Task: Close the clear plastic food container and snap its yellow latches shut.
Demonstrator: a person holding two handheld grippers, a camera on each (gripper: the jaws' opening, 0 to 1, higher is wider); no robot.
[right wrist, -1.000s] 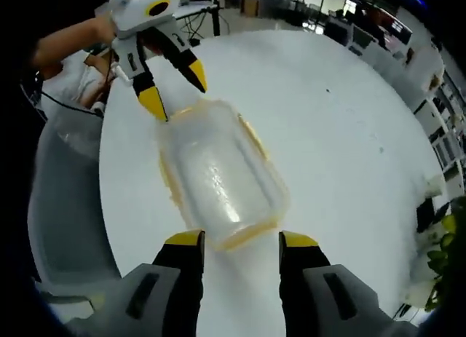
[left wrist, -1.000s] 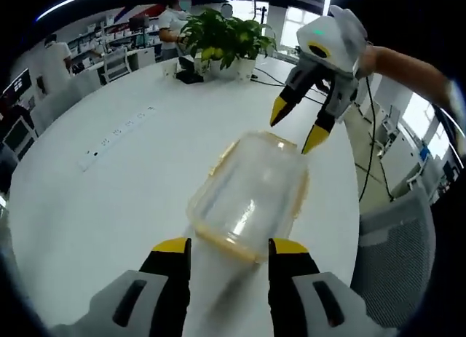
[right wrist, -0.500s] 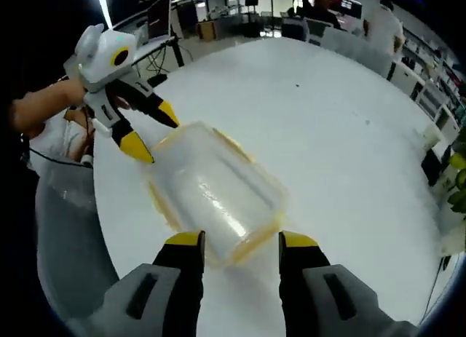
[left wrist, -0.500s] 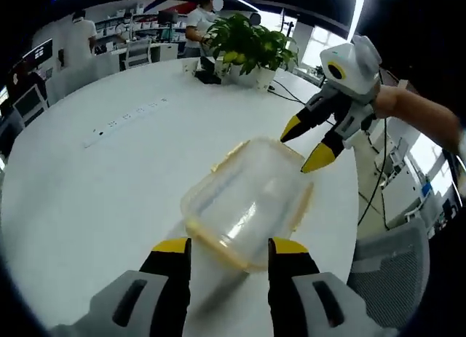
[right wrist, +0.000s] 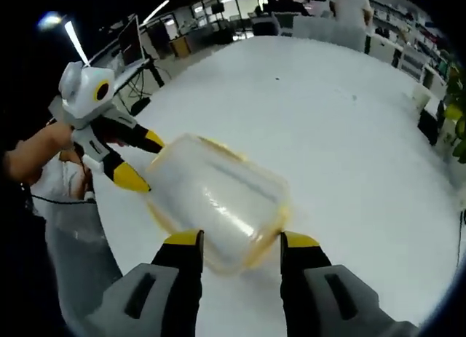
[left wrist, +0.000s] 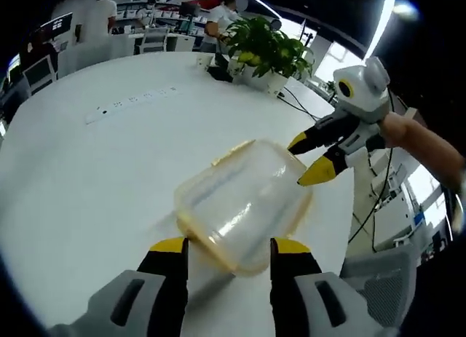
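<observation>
A clear plastic food container with a yellow rim and latches lies on the white round table; its lid is on top. My left gripper is open, its yellow tips on either side of the container's near end. My right gripper comes in from the right, open at the far end. In the right gripper view the container runs between my right gripper, open at the near end, and my left gripper, open at the far end. I cannot tell whether the latches are snapped.
A potted plant and a power strip sit far back on the table. A grey chair stands beyond the table edge by the container. A person's arm holds the right gripper. People and desks are in the background.
Both views have swung with the hands. Each gripper has tilted lower against its end of the container. Both remain open, and the container stays on the table.
</observation>
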